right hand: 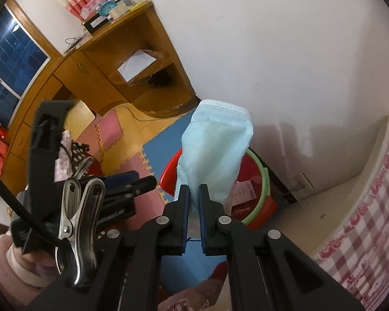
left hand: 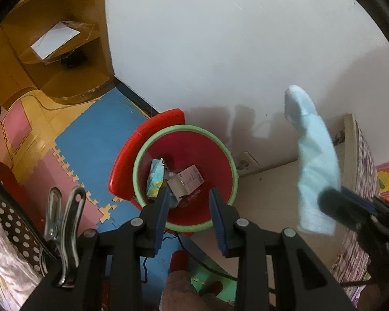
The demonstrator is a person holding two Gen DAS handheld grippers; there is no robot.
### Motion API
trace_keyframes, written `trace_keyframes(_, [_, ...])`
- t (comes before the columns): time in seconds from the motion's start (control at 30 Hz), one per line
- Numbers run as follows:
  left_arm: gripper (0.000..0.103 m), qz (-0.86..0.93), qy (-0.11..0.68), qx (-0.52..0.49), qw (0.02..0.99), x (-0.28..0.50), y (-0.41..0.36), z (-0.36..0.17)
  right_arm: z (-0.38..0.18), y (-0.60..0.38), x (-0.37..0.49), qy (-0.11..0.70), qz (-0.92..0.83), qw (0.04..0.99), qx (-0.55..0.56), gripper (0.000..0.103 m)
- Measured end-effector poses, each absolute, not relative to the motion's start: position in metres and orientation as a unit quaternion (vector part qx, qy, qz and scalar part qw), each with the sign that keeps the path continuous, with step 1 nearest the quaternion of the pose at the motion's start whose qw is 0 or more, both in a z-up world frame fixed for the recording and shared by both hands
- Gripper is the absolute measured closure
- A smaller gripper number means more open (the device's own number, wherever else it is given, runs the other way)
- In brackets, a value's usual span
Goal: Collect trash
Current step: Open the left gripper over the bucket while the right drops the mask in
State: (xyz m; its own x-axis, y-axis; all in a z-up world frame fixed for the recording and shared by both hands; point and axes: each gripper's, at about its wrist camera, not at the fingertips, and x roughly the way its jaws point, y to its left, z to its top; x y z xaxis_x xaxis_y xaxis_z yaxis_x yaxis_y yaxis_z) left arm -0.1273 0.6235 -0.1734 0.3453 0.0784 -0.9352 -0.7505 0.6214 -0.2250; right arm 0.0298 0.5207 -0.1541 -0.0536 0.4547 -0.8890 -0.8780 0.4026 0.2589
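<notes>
A red bin with a green rim (left hand: 138, 160) stands on the floor by the wall, its red lid (left hand: 145, 136) swung back. Inside lie a small cardboard box (left hand: 186, 181) and a blue-patterned pack (left hand: 155, 178). My left gripper (left hand: 189, 191) hangs over the bin's near side, open, with nothing between its blue pads. My right gripper (right hand: 193, 189) is shut on the lower edge of a light blue face mask (right hand: 215, 145), which stands up above the bin (right hand: 265, 181). In the left wrist view the mask (left hand: 313, 160) hangs right of the bin, held by the right gripper (left hand: 332, 203).
A wooden corner desk with open shelves (right hand: 142, 59) stands at the left. Blue and pink foam mats (left hand: 90, 140) cover the floor. A bed with a checked cover (right hand: 363, 233) lies at the right, and a wall socket (left hand: 247, 159) sits behind the bin.
</notes>
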Motion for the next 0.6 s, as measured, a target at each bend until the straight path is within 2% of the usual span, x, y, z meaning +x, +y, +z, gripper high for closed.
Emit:
trace_keyframes(0.43, [0.07,0.294,0.485,-0.342,0.749,-0.158,0.621,-0.153,-0.183,0.553,0.027,0.53,0.495,0.647,-0.236,0.094])
trace_keyframes(0.6, [0.07,0.301,0.482,-0.344,0.747,-0.167,0.62,-0.149,-0.183,0.555,0.03,0.531,0.492,0.653,-0.222,0.078])
